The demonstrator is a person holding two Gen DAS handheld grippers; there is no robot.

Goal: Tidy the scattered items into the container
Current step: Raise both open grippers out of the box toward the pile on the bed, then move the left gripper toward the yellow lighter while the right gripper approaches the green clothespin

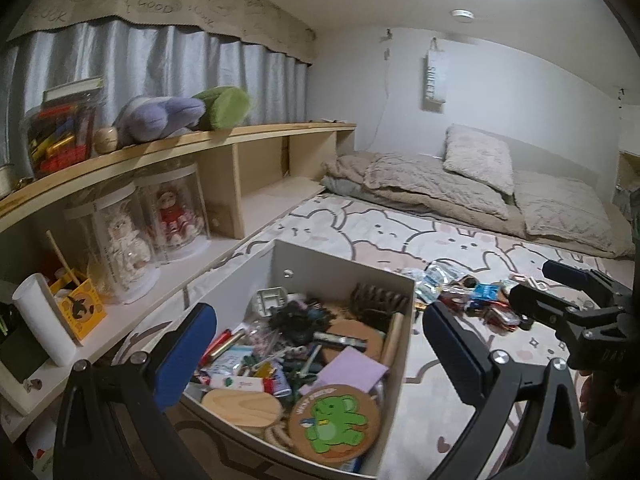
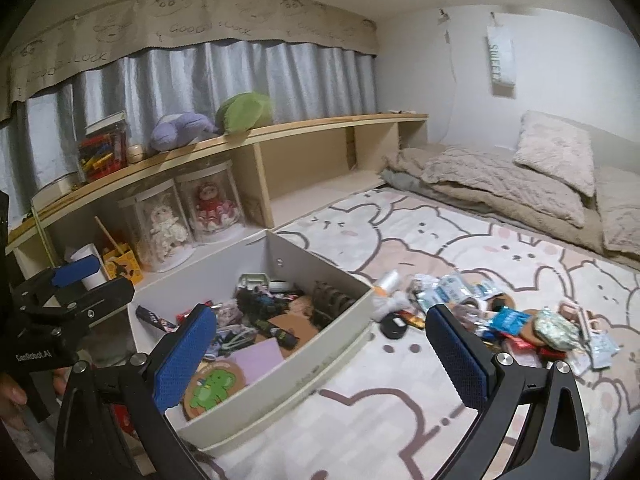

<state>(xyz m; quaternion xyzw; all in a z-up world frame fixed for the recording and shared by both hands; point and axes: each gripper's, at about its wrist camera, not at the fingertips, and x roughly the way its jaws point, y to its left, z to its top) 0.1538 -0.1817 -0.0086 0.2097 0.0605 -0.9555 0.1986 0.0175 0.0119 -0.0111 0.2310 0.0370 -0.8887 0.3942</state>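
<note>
Both the left gripper [image 1: 316, 350] and right gripper [image 2: 320, 350] hung spread apart and empty above the half-filled container [image 2: 320, 354], scattered items [image 2: 520, 320] lying beside it on the bed

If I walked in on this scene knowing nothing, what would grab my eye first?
Probably the white box on the bunny-print bedspread, crammed with odds and ends, a round coaster with a green cartoon animal on top at its near end. Beside it, to the right, lies a heap of packets and trinkets still loose on the bed. Both grippers, left and right, hang open and empty.
</note>
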